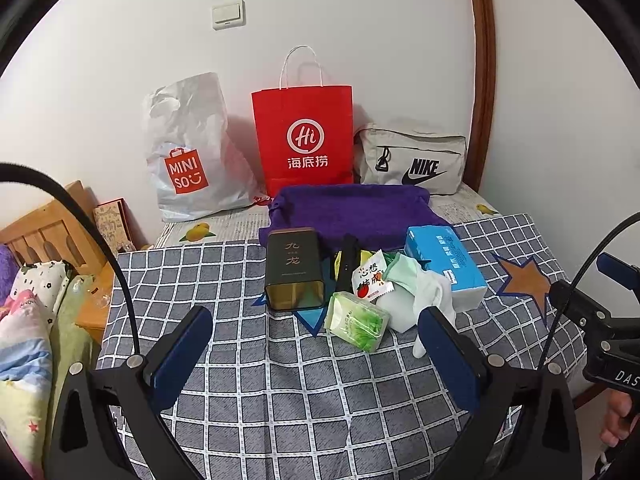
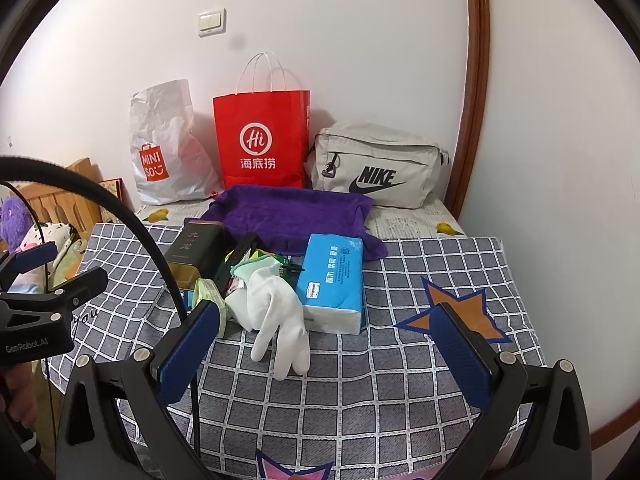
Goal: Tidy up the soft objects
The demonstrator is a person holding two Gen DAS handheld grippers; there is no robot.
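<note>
Hard to read: small packets (image 1: 370,280) wedged behind the white glove (image 2: 276,320), mostly hidden in the right view; black strap (image 1: 346,264) only partly showing between tin (image 1: 294,270) and packets. Cut off at left: wooden headboard (image 1: 44,236) and bedding (image 1: 24,320). Left claw (image 1: 316,344) spread wide, gripping nothing, low over the checked cloth (image 1: 280,400). Right claw (image 2: 326,344) likewise spread and empty, glove fingers lying between its tips. Tissue pack (image 2: 334,280) just beside the glove, touching the purple towel (image 2: 288,212) behind. Lined along the white wall (image 2: 360,40): plastic bag (image 2: 164,148), red paper bag (image 2: 262,140), grey pouch (image 2: 376,164). Light switch (image 2: 212,22) above; brown door frame (image 2: 476,80) at right
</note>
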